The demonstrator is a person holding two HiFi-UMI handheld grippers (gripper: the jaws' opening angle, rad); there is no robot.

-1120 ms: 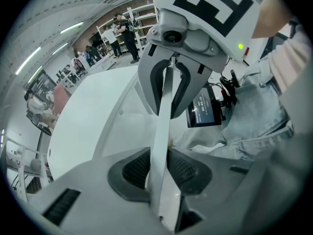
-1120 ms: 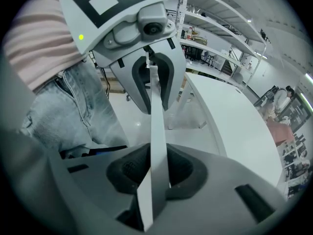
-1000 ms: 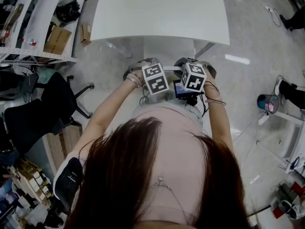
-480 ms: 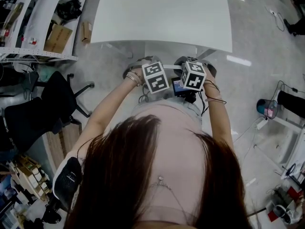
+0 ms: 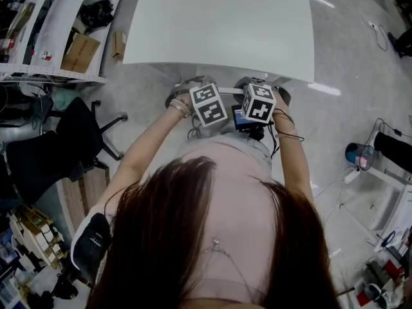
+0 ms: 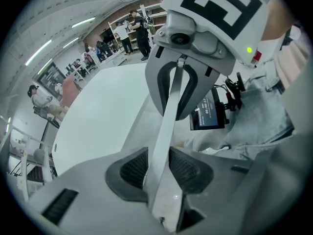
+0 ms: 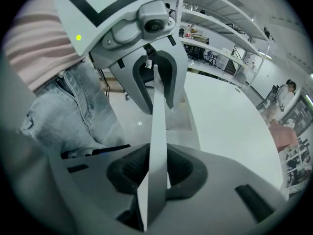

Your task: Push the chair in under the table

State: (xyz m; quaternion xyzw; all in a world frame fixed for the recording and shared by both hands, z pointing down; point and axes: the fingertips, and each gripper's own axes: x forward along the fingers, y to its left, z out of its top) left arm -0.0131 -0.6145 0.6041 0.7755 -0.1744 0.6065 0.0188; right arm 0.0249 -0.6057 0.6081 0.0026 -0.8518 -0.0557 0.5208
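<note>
The chair's back shows as a thin pale rail (image 6: 168, 116) (image 7: 157, 126) running between both grippers. My left gripper (image 6: 157, 168) has the rail between its pads; its jaws have just been opening, and the pads look slightly off the rail. My right gripper (image 7: 157, 173) is shut on the same rail. In the head view both grippers, under their marker cubes (image 5: 209, 105) (image 5: 259, 103), sit side by side at the near edge of the white table (image 5: 219, 18). The person's body hides the chair seat. The table top (image 6: 98, 116) (image 7: 230, 116) lies just beyond the jaws.
A black office chair (image 5: 71, 140) stands to the left, beside shelves (image 5: 51, 31) with a cardboard box (image 5: 77, 53). Cables and small floor items (image 5: 360, 153) lie to the right. People stand far off past the table (image 6: 139, 26).
Both grippers and the rail have moved toward the table; its near edge now lies closer to the marker cubes and covers more of the head view.
</note>
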